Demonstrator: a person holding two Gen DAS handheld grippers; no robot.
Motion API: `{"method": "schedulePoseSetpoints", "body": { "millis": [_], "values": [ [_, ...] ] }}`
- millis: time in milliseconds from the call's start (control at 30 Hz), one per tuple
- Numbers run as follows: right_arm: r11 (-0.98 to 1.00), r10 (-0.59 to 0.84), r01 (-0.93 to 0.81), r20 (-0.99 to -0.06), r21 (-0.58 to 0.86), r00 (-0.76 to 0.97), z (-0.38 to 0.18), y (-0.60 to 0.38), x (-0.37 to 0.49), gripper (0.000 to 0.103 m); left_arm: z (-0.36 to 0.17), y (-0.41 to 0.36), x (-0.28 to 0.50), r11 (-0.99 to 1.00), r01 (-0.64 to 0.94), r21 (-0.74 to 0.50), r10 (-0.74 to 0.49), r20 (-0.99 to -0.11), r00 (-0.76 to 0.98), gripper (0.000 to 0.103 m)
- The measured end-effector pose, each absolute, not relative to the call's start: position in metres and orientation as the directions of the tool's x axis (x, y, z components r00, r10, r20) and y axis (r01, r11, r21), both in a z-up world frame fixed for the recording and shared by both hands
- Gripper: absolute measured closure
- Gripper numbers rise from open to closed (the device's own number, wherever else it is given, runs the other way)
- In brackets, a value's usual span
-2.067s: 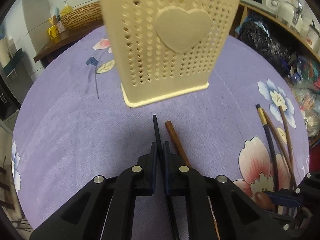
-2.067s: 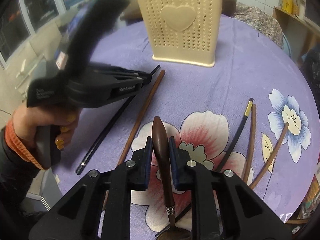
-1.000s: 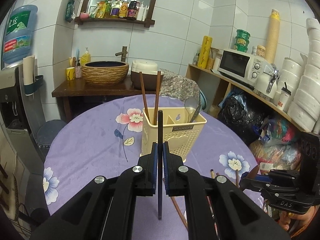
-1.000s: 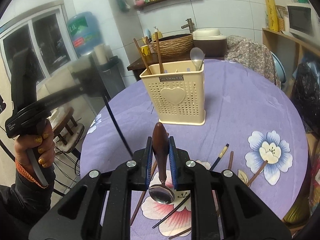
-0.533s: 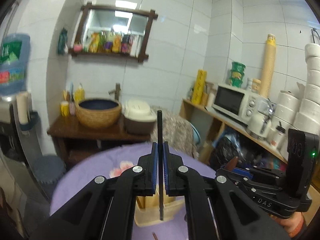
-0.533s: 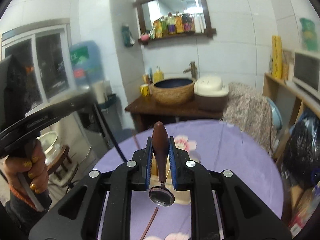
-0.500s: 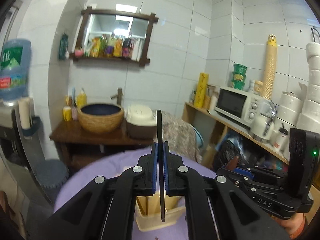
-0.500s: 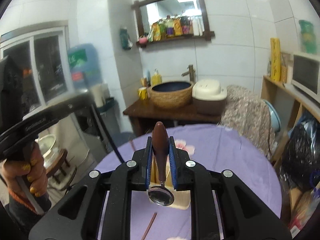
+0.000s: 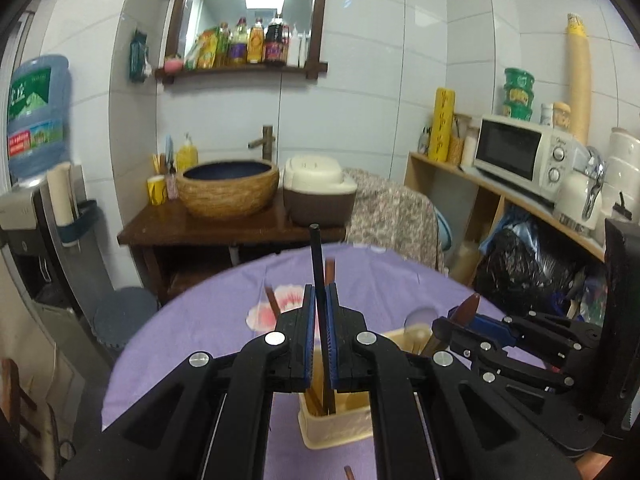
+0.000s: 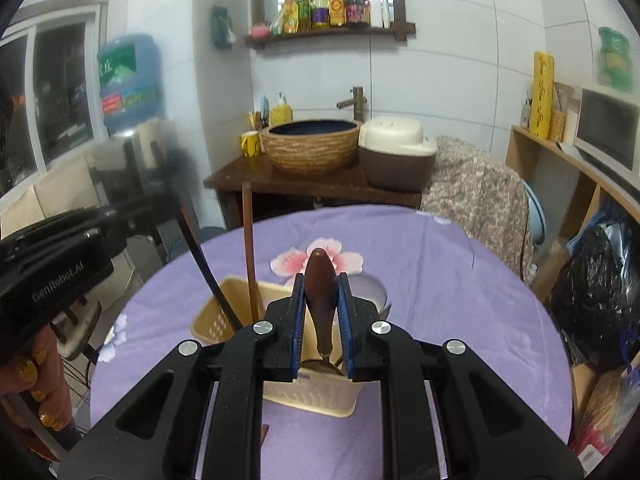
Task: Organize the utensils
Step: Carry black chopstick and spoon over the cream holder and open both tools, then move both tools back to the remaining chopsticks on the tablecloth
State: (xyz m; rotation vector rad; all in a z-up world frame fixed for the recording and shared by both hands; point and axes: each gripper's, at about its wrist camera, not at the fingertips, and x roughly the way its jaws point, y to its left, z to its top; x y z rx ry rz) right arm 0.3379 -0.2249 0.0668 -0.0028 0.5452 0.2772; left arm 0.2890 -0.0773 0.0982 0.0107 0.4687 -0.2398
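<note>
left tool (image 9: 318, 334): clamped tight on a black chopstick (image 9: 316, 264), gripped partway along so it stands nearly upright. I'd guess that's so the low end can drop straight into a slot.

right tool (image 10: 322, 322): closed on the brown handle of a spoon (image 10: 320, 284), jaws only as wide as the handle. The bowl hangs down below the pads, handle up, so it looks set to go in bowl first.

cream holder (image 10: 218, 322): sits on the table just beyond both tools, open top facing up. The black chopstick's lower end is down at the left compartment in the right wrist view, but I can't tell if it's touching bottom yet.

already stowed: a brown chopstick (image 10: 248, 240) stands in the left side of the holder, and a pale spoon (image 9: 416, 318) pokes up on the right. So sticks seem to go left, spoons right.

table (image 10: 460, 300): round, purple flowered cloth, and a brown stick end (image 9: 349, 472) shows at the near edge, still loose.

far: wooden washstand with a woven basin (image 9: 227, 188) against the tiled wall, not part of the job.

next, my guess: lower both and let go.
</note>
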Motion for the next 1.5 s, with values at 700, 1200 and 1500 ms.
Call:
{"method": "schedulePoseSetpoints", "body": {
  "millis": [700,1200,1500],
  "values": [
    [0.975,0.222,-0.186,-0.447,0.126,0.866,0.041,-0.258,0.279,0.018,0.051,-0.048,0.216,0.959,0.272,-0.083,-0.28,-0.429,0.859,0.005],
    [0.985,0.056,0.072,-0.692,0.154,0.72,-0.075,-0.334,0.193,0.012,-0.04,-0.038,0.17,0.975,0.223,-0.022,-0.189,-0.612,0.768,0.005],
    [0.989,0.127,-0.023,-0.748,0.148,0.651,-0.1,-0.311,0.199,0.05,-0.055,-0.06,0.166,0.946,0.32,-0.06,-0.273,-0.681,0.68,0.006]
  ]
}}
